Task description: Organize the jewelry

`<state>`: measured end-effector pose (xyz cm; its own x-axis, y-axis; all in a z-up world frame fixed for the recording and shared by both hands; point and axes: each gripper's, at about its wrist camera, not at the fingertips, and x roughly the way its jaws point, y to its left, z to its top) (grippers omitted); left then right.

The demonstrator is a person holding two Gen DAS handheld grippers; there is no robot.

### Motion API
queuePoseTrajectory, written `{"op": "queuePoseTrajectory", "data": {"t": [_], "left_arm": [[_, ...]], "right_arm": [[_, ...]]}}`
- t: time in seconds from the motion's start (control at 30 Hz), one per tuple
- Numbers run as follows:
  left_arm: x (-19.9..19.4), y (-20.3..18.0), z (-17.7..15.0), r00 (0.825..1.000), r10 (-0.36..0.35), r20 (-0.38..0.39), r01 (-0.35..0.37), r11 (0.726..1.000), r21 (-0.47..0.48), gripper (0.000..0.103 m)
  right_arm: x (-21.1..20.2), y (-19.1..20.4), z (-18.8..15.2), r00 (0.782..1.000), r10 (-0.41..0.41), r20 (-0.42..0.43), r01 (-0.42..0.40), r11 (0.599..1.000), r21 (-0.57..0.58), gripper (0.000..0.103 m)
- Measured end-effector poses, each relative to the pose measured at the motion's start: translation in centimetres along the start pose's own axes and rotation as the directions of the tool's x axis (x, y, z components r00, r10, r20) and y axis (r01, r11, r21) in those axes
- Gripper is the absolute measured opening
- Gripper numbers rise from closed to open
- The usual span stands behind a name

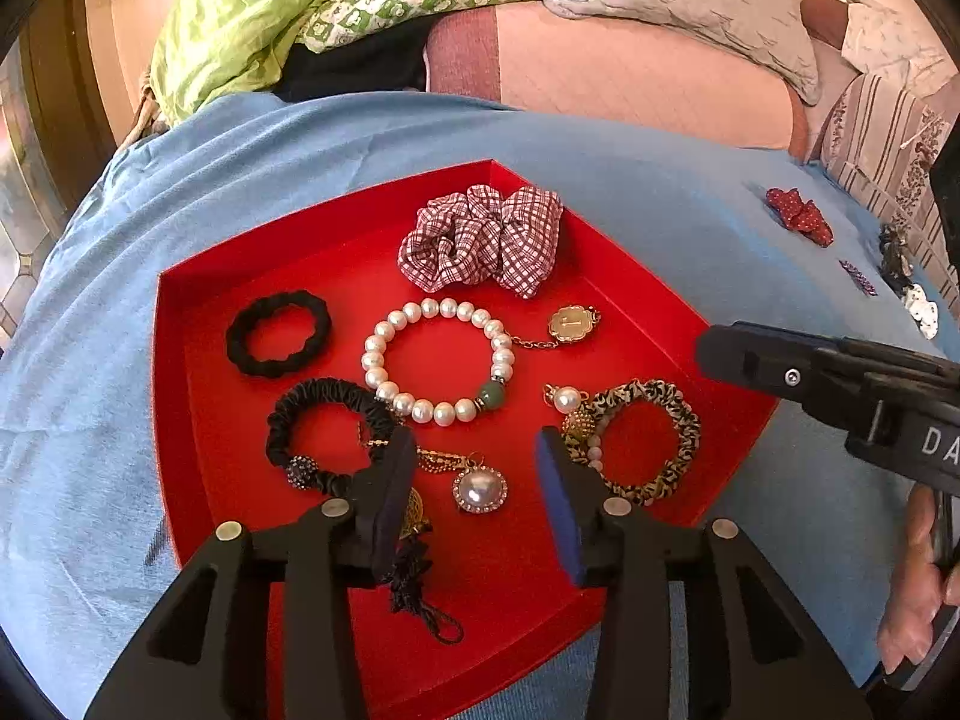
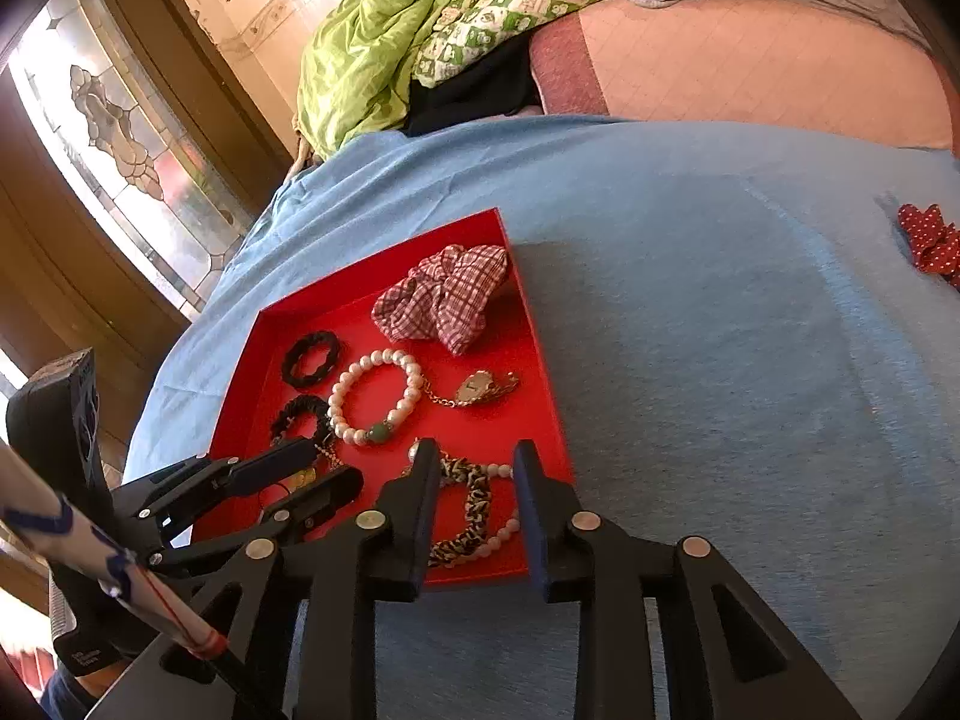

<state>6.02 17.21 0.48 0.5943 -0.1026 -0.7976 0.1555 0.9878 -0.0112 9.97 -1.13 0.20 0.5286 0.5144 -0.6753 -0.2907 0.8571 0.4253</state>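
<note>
Red cardboard tray [image 1: 180, 324] on your blue cloth [image 1: 630, 180] holds a white pearl bracelet [image 1: 438, 360] mid-tray, a checked scrunchie [image 1: 480, 240] at its far corner and black hair ties [image 1: 279, 333]. Your left gripper [image 1: 477, 450] and right gripper [image 2: 477, 462] both hover part-open, holding nothing, above the tray's near edge; a red dotted bow [image 1: 801, 216] lies outside, well apart.

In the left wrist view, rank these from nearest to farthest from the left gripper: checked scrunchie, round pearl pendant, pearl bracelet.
From the left gripper:
1. Round pearl pendant, between its open fingers.
2. Pearl bracelet, mid-tray, just beyond.
3. Checked scrunchie, at the red tray's far corner.
</note>
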Motion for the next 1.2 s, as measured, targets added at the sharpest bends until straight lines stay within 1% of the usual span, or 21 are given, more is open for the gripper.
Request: {"op": "queuePoseTrajectory", "data": {"t": [0.17,0.2,0.23,0.27,0.3,0.33,0.37,0.43,0.5,0.6,0.63,0.7,0.77,0.83,0.87,0.9,0.97,1.0,1.07,1.13,1.2], "left_arm": [[-0.2,0.1,0.1,1.0,0.023,0.015,-0.023,1.0,-0.008,0.053],[-0.3,0.2,0.2,0.999,0.03,0.021,-0.03,0.999,-0.015,0.054],[-0.4,0.3,0.3,0.999,0.037,0.027,-0.037,0.999,-0.021,0.054],[-0.5,0.4,0.3,0.998,0.047,0.033,-0.046,0.999,-0.027,0.059],[-0.7,0.4,0.4,0.996,0.075,0.047,-0.074,0.997,-0.034,0.066],[-1.0,0.5,0.4,0.992,0.105,0.064,-0.103,0.994,-0.039,0.068],[-1.6,0.5,0.5,0.986,0.141,0.093,-0.137,0.99,-0.044,0.069],[-3.2,0.5,0.6,0.97,0.183,0.161,-0.174,0.982,-0.068,0.075],[-5.3,0.8,0.4,0.947,0.227,0.228,-0.2,0.971,-0.133,0.088],[-8.3,0.9,-0.8,0.924,0.249,0.289,-0.194,0.959,-0.208,0.092],[-9.6,0.7,-1.6,0.911,0.28,0.304,-0.213,0.948,-0.235,0.093],[-11.3,0.2,-2.9,0.888,0.321,0.329,-0.241,0.935,-0.261,0.101],[-12.9,-0.4,-4.1,0.864,0.372,0.34,-0.286,0.918,-0.276,0.103],[-14.2,-1.3,-5.8,0.829,0.452,0.328,-0.368,0.884,-0.288,0.103],[-14.5,-1.8,-6.6,0.823,0.476,0.309,-0.396,0.872,-0.288,0.103],[-14.8,-2.0,-7.3,0.828,0.48,0.291,-0.404,0.869,-0.285,0.103],[-15.2,-2.6,-8.6,0.847,0.467,0.255,-0.401,0.876,-0.269,0.103],[-15.4,-2.8,-9.2,0.85,0.468,0.242,-0.407,0.874,-0.265,0.103],[-15.5,-2.9,-9.9,0.846,0.483,0.224,-0.423,0.866,-0.268,0.103],[-15.8,-2.9,-10.5,0.844,0.486,0.228,-0.425,0.864,-0.272,0.103],[-15.8,-2.7,-10.6,0.845,0.486,0.222,-0.421,0.861,-0.285,0.103]], "right_arm": [[-0.3,-0.2,0.0,1.0,-0.022,0.007,0.022,1.0,-0.006,0.034],[-0.4,-0.2,0.0,1.0,-0.028,0.01,0.029,1.0,-0.01,0.036],[-0.5,-0.2,0.0,0.999,-0.037,0.012,0.037,0.999,-0.015,0.04],[-0.6,-0.2,0.0,0.999,-0.047,0.015,0.048,0.999,-0.02,0.042],[-0.7,-0.1,0.0,0.998,-0.063,0.02,0.063,0.998,-0.028,0.048],[-0.9,0.0,0.0,0.996,-0.08,0.027,0.081,0.996,-0.037,0.053],[-1.1,0.1,0.0,0.995,-0.098,0.032,0.099,0.994,-0.047,0.055],[-2.0,0.8,-0.1,0.982,-0.18,0.062,0.185,0.978,-0.094,0.069],[-3.4,1.5,-0.3,0.966,-0.238,0.104,0.251,0.958,-0.14,0.076],[-6.4,3.1,-1.5,0.933,-0.304,0.194,0.344,0.912,-0.222,0.085],[-7.5,3.6,-2.1,0.922,-0.318,0.222,0.369,0.897,-0.245,0.088],[-9.3,4.3,-3.4,0.909,-0.326,0.26,0.393,0.877,-0.274,0.092],[-11.1,5.0,-5.1,0.895,-0.332,0.297,0.417,0.859,-0.296,0.093],[-12.4,5.5,-6.8,0.885,-0.336,0.321,0.434,0.846,-0.311,0.093],[-12.9,5.7,-7.6,0.883,-0.334,0.329,0.436,0.842,-0.318,0.093],[-13.4,5.8,-8.3,0.883,-0.33,0.335,0.437,0.839,-0.325,0.094],[-14.2,6.0,-9.6,0.878,-0.331,0.346,0.445,0.829,-0.338,0.094],[-14.4,6.0,-10.3,0.878,-0.329,0.347,0.445,0.827,-0.344,0.094],[-14.8,6.1,-11.3,0.876,-0.331,0.352,0.452,0.818,-0.356,0.094],[-14.6,6.1,-12.0,0.871,-0.339,0.356,0.464,0.806,-0.367,0.095],[-14.3,5.9,-12.4,0.873,-0.345,0.343,0.464,0.803,-0.374,0.095]]}}
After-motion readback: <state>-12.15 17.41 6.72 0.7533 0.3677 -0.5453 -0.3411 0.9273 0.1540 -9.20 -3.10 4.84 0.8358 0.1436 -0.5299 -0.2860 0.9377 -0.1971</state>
